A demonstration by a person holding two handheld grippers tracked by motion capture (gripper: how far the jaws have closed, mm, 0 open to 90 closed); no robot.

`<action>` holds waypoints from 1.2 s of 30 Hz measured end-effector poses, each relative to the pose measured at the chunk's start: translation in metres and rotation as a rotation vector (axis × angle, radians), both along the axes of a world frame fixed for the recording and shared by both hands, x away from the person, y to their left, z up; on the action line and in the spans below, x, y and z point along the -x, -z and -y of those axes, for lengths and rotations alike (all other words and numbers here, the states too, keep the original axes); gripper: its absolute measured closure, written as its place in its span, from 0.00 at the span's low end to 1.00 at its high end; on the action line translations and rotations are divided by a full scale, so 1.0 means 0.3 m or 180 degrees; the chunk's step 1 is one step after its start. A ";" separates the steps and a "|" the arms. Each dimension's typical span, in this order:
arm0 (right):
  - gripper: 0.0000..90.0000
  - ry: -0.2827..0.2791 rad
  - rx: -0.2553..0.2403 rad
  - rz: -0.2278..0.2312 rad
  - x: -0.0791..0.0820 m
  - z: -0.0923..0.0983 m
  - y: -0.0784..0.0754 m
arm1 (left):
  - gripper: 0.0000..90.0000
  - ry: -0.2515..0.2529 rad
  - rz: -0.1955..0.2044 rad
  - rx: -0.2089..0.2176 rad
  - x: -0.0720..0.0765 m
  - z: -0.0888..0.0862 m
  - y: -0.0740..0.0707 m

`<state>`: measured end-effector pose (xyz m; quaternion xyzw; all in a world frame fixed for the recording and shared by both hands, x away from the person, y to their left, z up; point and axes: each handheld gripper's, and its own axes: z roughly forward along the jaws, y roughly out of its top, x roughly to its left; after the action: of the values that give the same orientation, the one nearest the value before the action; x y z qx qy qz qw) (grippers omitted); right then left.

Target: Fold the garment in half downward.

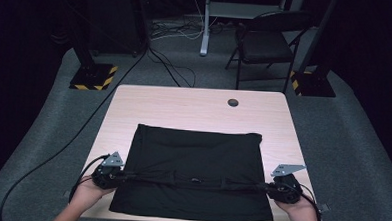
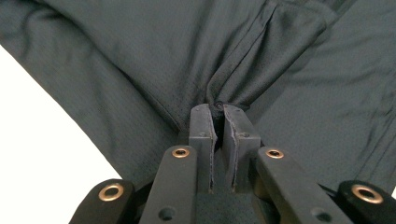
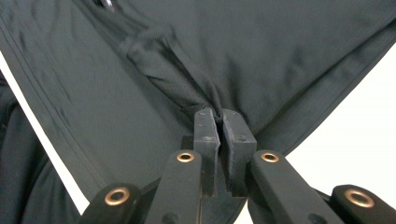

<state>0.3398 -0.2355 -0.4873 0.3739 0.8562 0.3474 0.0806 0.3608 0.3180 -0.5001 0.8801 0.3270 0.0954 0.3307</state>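
A black mesh garment [image 1: 194,155] lies spread over the near half of a light wooden table [image 1: 184,107]. My left gripper [image 1: 117,176] is at the garment's left side, shut on a bunched corner of the cloth [image 2: 243,79]. At the right side, my right gripper [image 1: 270,186] is shut on the opposite corner [image 3: 187,88]. A taut band of cloth [image 1: 193,181] stretches between the two grippers above the lower layer. In both gripper views the jaws pinch gathered fabric at their tips, left gripper [image 2: 218,111], right gripper [image 3: 218,113].
The table has a round cable hole [image 1: 233,102] near its far edge. Behind it stand a black chair [image 1: 264,43], two posts on hazard-striped bases [image 1: 93,76], and cables on the grey floor.
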 end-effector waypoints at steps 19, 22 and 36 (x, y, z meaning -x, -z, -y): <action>0.95 0.0073 0.0072 -0.0208 -0.022 -0.002 0.097 | 0.91 -0.0005 -0.0074 -0.0106 -0.029 0.014 0.050; 0.95 0.0107 0.0140 -0.0141 -0.051 -0.010 0.095 | 0.90 -0.0045 -0.0017 -0.0168 -0.067 0.030 0.048; 0.95 0.0497 0.0138 0.0087 -0.266 -0.036 0.097 | 0.90 -0.0578 0.0091 0.0008 -0.325 0.042 0.053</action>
<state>0.4196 -0.2246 -0.5165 0.4329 0.8305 0.3265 0.1273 0.4584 0.3053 -0.5160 0.8450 0.4008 0.1371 0.3264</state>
